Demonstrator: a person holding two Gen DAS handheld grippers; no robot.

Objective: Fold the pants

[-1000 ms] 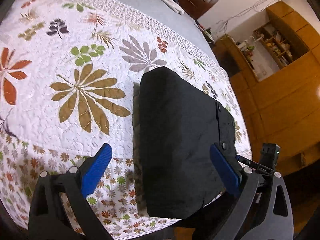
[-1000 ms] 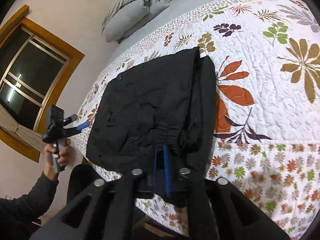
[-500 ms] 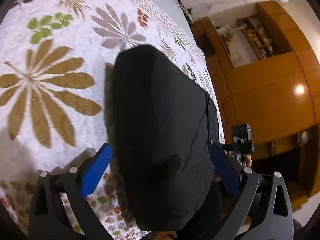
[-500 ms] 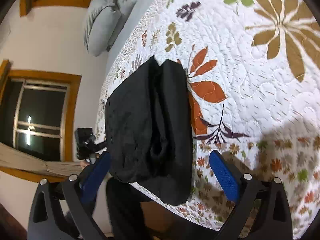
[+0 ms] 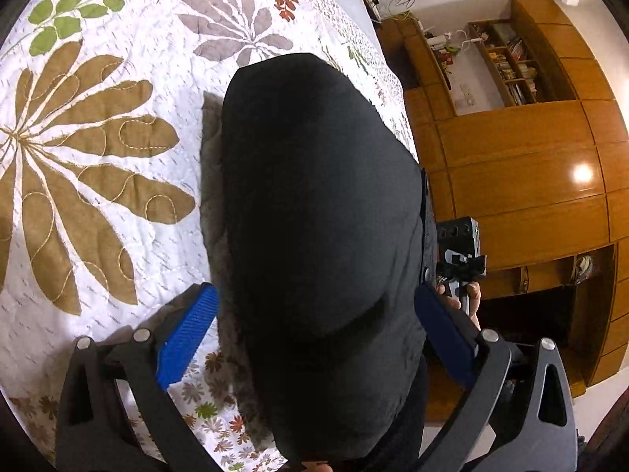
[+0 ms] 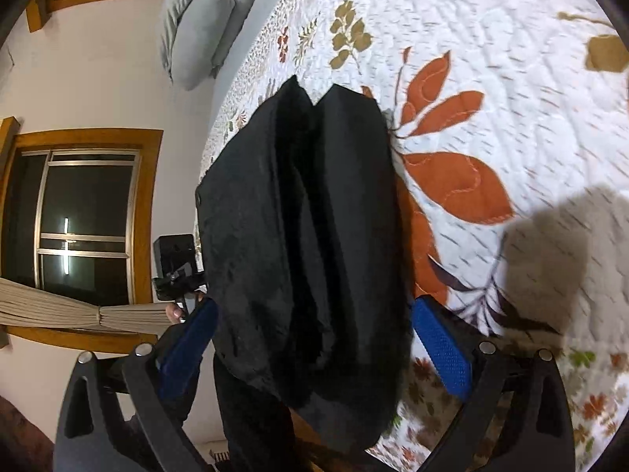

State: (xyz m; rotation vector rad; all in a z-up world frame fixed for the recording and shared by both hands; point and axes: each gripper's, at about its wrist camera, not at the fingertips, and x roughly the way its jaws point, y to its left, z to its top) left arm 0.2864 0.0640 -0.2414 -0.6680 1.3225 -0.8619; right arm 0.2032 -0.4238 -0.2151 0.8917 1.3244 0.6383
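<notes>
- The left hand-held gripper [image 5: 312, 334] stands wide open, its blue pads [image 5: 184, 338] on either side of the folded pants [image 5: 314, 216] without pressing on them; it holds nothing.
- The right hand-held gripper [image 6: 312, 338] is spread as wide, its jaws having just been opening; the folded bundle lies between the blue pads [image 6: 440, 344], which stand clear of the cloth.
- The black pants [image 6: 302, 236] lie folded into a compact bundle at the edge of the bed, on the leaf-patterned quilt [image 5: 98, 157]; the near end hangs slightly over the edge.
- From the right wrist view, two folded layers lie side by side with a dark crease between them.
- Each wrist view catches the other hand-held gripper beyond the pants, gripped by a person's hand [image 5: 468, 295].
- A grey pillow [image 6: 200, 19] sits at the far end of the bed.
- A wood-framed window [image 6: 82, 216] with a bunched curtain [image 6: 78, 310] is on one wall.
- Wooden cabinets with open shelves [image 5: 511, 67] line the other side.
</notes>
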